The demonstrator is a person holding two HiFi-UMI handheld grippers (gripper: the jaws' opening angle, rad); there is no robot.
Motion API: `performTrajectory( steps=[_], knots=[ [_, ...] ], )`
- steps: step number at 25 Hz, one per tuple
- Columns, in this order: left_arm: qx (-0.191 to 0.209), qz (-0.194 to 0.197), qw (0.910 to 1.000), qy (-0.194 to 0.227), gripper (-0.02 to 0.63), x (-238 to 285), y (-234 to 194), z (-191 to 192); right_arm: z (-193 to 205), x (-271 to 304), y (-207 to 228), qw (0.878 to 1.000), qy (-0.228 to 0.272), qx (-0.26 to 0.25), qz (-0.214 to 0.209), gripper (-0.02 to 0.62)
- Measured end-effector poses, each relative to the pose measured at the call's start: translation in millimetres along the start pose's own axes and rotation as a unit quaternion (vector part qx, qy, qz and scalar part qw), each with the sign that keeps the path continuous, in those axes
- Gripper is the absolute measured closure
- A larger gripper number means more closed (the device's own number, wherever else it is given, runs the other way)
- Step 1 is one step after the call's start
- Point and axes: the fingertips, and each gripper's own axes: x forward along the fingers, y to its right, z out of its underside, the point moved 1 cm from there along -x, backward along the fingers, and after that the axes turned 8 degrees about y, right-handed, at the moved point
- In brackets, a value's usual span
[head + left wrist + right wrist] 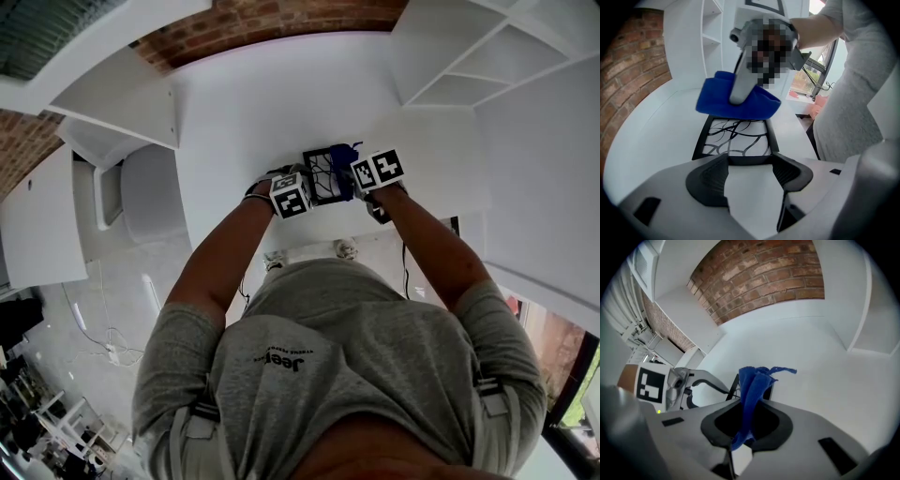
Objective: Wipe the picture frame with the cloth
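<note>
The left gripper holds its 2 jaws apart, their tips just at the near edge of the black-rimmed rectangular picture frame with black swirls, which lies flat on the white tabletop. Only this view shows the folded blue cloth resting on the frame's far end. The right gripper view alone shows the right gripper clamped on that cloth. In the head view, bare table spreads beyond the frame toward the red brick wall; white shelves stand right.
</note>
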Motion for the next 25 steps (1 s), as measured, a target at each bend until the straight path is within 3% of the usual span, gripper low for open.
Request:
performTrajectory(
  steps=[4,11,25],
  knots=[
    [0.000,0.001,1.0000,0.000,0.310,-2,1,-2,-20,23,4,1.000,-0.008,0.006,0.013,0.545],
    [-0.001,0.000,1.0000,0.003,0.310,-3,1,-3,-18,41,15,0.998,-0.033,0.000,0.044,0.545],
    [-0.002,0.000,1.0000,-0.003,0.310,-1,0,-2,28,20,1,0.998,-0.058,-0.010,0.025,0.545]
  ],
)
